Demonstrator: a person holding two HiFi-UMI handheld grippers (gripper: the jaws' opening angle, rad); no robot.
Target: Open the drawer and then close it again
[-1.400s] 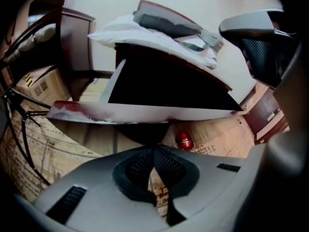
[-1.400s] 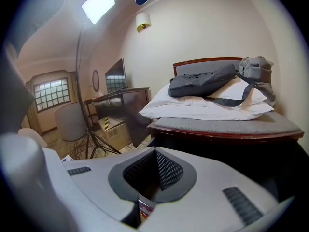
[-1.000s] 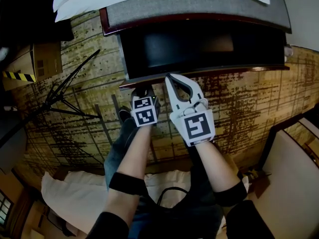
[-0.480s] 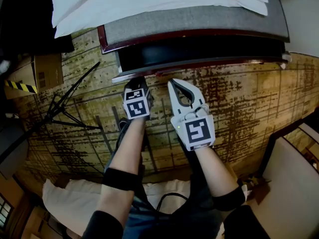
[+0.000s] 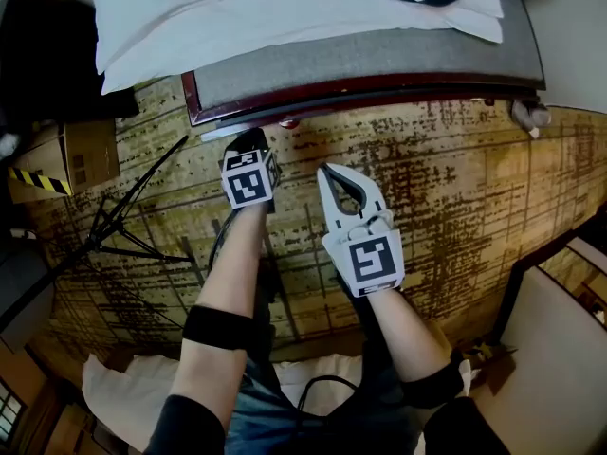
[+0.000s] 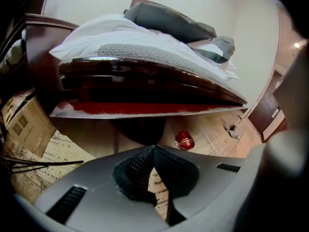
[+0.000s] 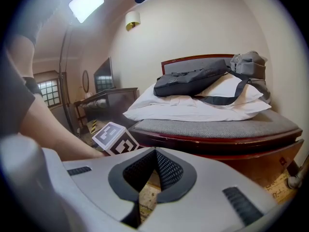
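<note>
A bedroom, hotel-like: a bed (image 7: 217, 124) with a dark red wooden frame, white pillows (image 7: 183, 108) and a padded headboard (image 7: 193, 63), a wall lamp (image 7: 131, 17) on the cream wall, patterned carpet (image 5: 455, 188) underfoot

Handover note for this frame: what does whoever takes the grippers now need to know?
Left gripper: shut, empty, tips close to the drawer front; contact unclear.
Right gripper: shut, empty, held back over the floor.
Drawer: under the bed, almost in, its front lip standing out a little.
Done: it was open a second ago and has been pushed nearly shut.
To do: press it flush, then withdraw.
</note>
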